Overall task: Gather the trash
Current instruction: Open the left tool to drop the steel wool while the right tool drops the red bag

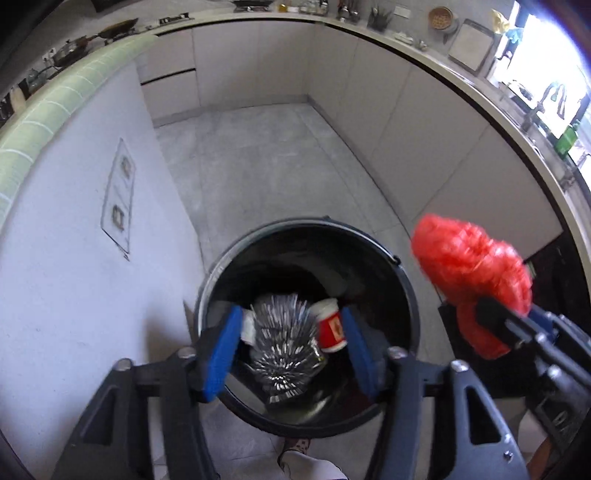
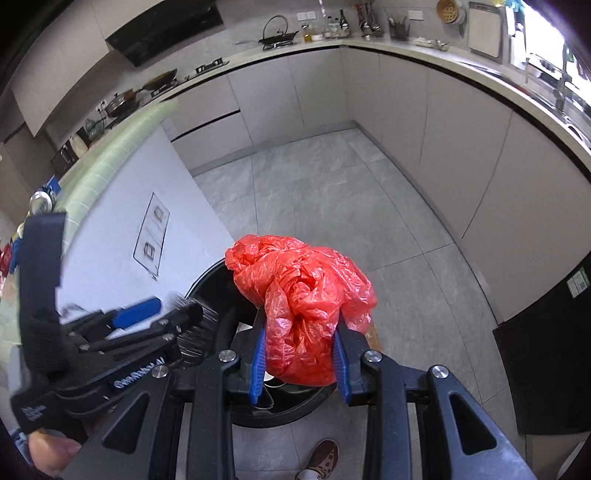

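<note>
bright daylight from the window (image 1: 546, 85), fisheye-curved edges, slight motion blur.

One black bin (image 1: 402, 295), one red bag (image 2: 306, 295), one silvery wrapper (image 1: 284, 339), one red cup (image 1: 332, 328), two hand-held grippers

- I'm working in a home kitchen: pale cabinets (image 2: 399, 110) run under a curved worktop (image 2: 461, 61).
- I see pans (image 2: 122, 103), a kettle (image 2: 279, 33), a tap (image 1: 546, 99) and a tiled floor (image 2: 332, 192).
</note>
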`<state>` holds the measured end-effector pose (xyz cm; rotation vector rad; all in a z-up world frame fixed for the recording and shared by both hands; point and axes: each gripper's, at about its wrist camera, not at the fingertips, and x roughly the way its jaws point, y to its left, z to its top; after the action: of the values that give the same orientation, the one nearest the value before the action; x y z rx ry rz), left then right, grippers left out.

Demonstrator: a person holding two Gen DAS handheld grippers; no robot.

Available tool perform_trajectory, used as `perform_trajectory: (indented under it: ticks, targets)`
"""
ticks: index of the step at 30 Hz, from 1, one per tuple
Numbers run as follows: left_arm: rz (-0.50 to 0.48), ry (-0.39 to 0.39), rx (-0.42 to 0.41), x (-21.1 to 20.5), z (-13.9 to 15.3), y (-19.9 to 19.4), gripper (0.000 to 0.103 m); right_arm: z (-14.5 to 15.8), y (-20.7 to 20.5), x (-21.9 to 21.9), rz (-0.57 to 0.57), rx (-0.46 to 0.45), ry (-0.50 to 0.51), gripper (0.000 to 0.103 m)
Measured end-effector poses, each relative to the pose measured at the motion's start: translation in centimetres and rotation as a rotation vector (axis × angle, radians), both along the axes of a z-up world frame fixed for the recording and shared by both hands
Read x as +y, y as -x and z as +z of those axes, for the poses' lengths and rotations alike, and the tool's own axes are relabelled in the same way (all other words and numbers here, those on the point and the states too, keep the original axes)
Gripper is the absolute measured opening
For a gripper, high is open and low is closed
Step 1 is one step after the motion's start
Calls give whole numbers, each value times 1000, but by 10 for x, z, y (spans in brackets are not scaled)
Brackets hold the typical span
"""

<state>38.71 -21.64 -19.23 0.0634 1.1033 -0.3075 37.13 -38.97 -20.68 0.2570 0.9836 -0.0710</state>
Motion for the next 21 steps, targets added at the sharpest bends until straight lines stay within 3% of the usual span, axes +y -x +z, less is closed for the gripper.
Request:
perform_trajectory:
  ticks: [2, 8, 11, 12, 13, 21]
  targets:
    - [27, -2, -24, 2, 6, 0, 74, -7, -8, 3, 11, 13, -19, 33]
    - [81, 22, -62, 18, 27, 1, 75, -26, -21, 10, 37, 46, -33, 33]
    - [92, 30, -98, 20, 47, 3, 75, -31, -28, 15, 39, 85, -27, 44]
    - [92, 31, -106, 18, 48, 0, 75, -30, -31, 16, 38, 91, -23, 52]
    - [91, 37, -118, 20, 53, 1, 75, -28, -32, 18, 37, 90, -25, 54]
    - [82, 82, -107, 35, 78, 4, 75, 12, -28, 26, 8, 26, -9, 55]
